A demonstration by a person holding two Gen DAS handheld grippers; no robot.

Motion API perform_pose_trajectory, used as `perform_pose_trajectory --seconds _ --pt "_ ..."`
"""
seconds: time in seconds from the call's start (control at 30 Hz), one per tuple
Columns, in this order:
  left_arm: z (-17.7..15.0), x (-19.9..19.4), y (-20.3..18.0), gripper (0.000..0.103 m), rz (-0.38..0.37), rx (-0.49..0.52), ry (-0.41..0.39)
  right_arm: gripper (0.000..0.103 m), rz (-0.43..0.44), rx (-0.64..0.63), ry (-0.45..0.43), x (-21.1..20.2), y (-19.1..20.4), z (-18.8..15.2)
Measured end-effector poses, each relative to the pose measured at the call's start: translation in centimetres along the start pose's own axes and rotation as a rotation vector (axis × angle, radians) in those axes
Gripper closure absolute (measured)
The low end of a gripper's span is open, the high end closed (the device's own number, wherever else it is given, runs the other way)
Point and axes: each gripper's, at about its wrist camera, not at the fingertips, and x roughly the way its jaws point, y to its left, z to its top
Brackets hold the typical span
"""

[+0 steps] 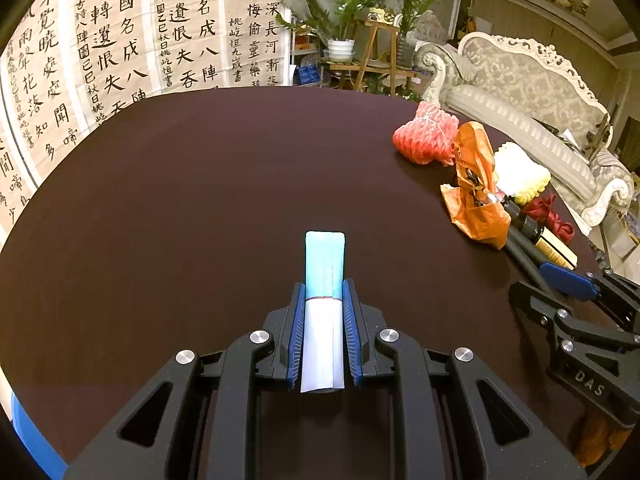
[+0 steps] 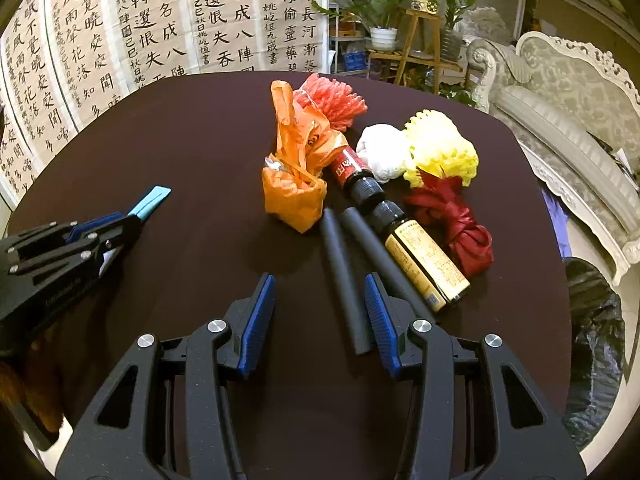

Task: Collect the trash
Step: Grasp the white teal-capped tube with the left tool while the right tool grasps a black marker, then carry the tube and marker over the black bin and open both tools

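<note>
My left gripper (image 1: 323, 286) is shut on a white and teal tube (image 1: 324, 264), held over the dark round table (image 1: 180, 184); the tube also shows in the right wrist view (image 2: 150, 201). My right gripper (image 2: 320, 280) is open, its jaws either side of the near end of a dark grey tube (image 2: 345, 280). Beyond it lie a second grey tube (image 2: 380, 252), a brown bottle (image 2: 424, 260), a red-labelled bottle (image 2: 352, 168), an orange plastic bag (image 2: 296, 168), red foam net (image 2: 332, 100), white wad (image 2: 382, 152), yellow foam net (image 2: 440, 148) and dark red ribbon (image 2: 460, 224).
A black-lined trash bin (image 2: 596, 340) stands off the table's right edge. An ornate sofa (image 2: 580, 92) is behind it. Calligraphy sheets (image 2: 120, 28) hang at the back left, and potted plants (image 2: 384, 12) stand on a wooden rack.
</note>
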Motion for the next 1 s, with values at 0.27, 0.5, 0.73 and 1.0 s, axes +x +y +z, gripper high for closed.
perform_pose_trajectory --seconds 0.27,0.5,0.73,1.0 --pt "0.1 0.0 0.0 0.083 -0.001 0.004 -0.003 0.087 -0.024 -0.017 0.007 0.3 0.4 0.3" --pt "-0.1 -1.0 -0.7 0.083 0.005 0.034 -0.032 0.091 -0.027 -0.018 0.001 -1.2 0.4 -1.6" --pt "-0.9 -2.0 -2.1 0.083 -0.021 0.044 -0.046 0.091 -0.041 0.043 -0.031 -3.6 -1.4 -3.8" --pt "-1.4 -3.3 -6.0 0.083 -0.081 0.086 -0.074 0.091 -0.086 0.129 -0.101 -6.6 -4.6 -5.3"
